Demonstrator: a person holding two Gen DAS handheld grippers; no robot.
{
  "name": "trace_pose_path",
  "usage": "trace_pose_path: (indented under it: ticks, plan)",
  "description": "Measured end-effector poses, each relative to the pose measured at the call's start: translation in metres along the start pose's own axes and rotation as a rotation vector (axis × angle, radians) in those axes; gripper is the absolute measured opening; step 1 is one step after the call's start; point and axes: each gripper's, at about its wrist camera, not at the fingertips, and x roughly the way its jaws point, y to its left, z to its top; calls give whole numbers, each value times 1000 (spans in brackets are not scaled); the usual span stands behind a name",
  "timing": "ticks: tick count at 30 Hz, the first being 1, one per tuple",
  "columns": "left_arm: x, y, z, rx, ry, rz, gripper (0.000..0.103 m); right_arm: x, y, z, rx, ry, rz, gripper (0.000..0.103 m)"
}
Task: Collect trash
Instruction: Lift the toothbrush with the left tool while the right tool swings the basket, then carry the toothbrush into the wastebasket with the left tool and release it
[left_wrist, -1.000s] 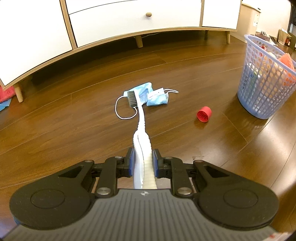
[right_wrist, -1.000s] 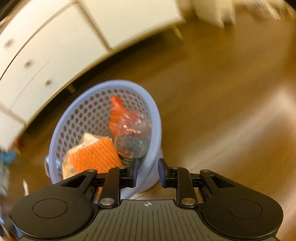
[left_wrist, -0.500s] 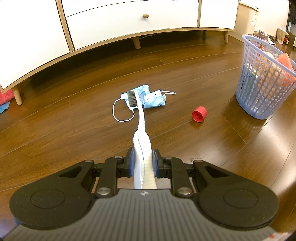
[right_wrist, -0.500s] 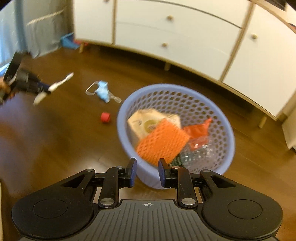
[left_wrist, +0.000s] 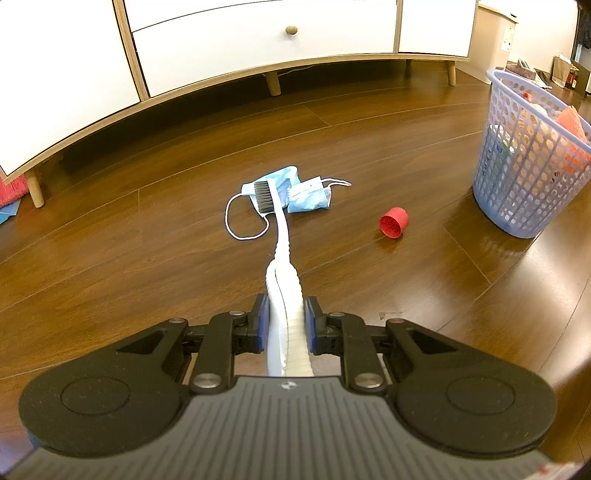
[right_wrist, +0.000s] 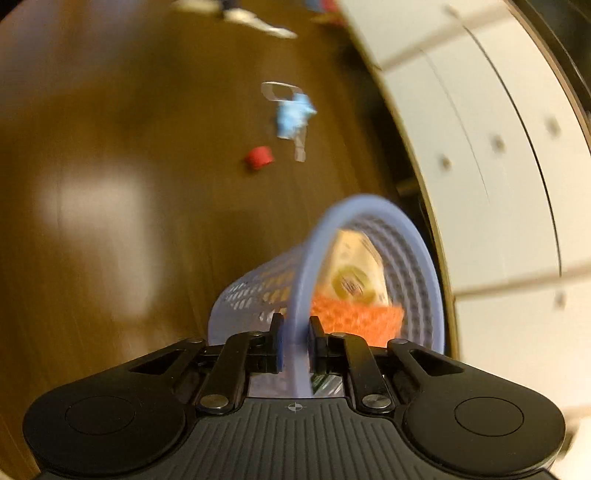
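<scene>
Left tool (left_wrist: 285, 317) clamps toothbrush (left_wrist: 282, 236), pointing at mask (left_wrist: 295, 192).

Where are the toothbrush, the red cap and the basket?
toothbrush (left_wrist: 282, 236): left wrist view, on the white neck.
red cap (left_wrist: 393, 222): left wrist view, on its side wall.
basket (left_wrist: 524, 177): left wrist view, on the perforated wall.

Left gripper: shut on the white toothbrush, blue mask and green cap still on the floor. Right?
Not quite: the cap is red, not green, per the left wrist view. The left gripper is shut on the white toothbrush, and the blue mask lies on the floor.
</scene>
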Motion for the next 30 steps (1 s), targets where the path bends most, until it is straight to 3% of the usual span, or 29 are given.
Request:
trace_pose_path:
  ticks: [8,22,30]
  plan:
    - [-17,-12,10,22,-48,-34,16,-3,50,-1,-370,-60,-29,9]
    - [-51,-33,40,72,-151,-110,16,-4,51,22,-441,-143,-7,9]
    - [-58,-77,78,191,-210,-194,16,-11,55,18,-467,-135,11,9]
